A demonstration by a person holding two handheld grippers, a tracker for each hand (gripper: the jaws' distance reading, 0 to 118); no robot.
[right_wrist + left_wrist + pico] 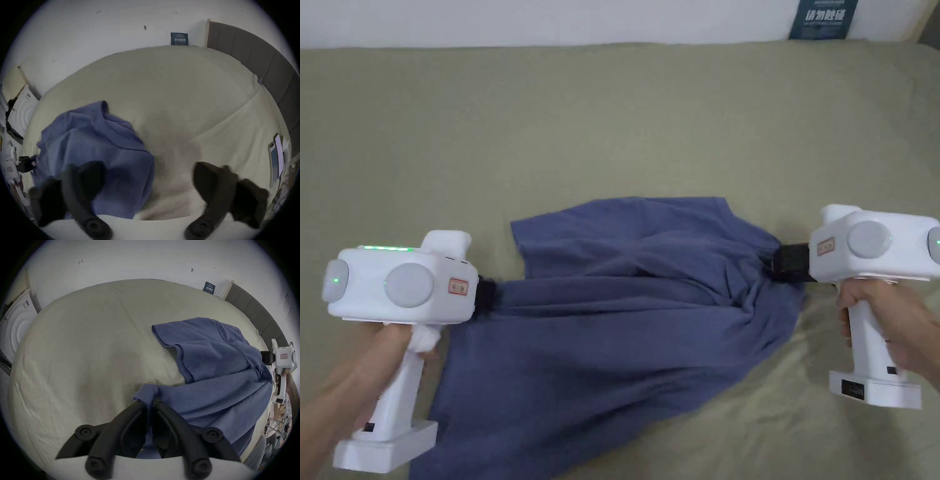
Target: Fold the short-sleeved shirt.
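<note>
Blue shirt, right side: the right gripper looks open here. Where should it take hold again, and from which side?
Judging from the right gripper view, the right gripper stands open, jaws wide apart. The blue shirt is bunched at its right edge, while the left gripper pinches the opposite edge. Best guess: grip that gathered right edge, coming in level from the right, since the folds converge there.

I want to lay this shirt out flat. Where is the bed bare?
Bare: the olive bed sheet between the blue short-sleeved shirt and the white wall. Crowded: the near edge, between the left gripper and right gripper.
</note>
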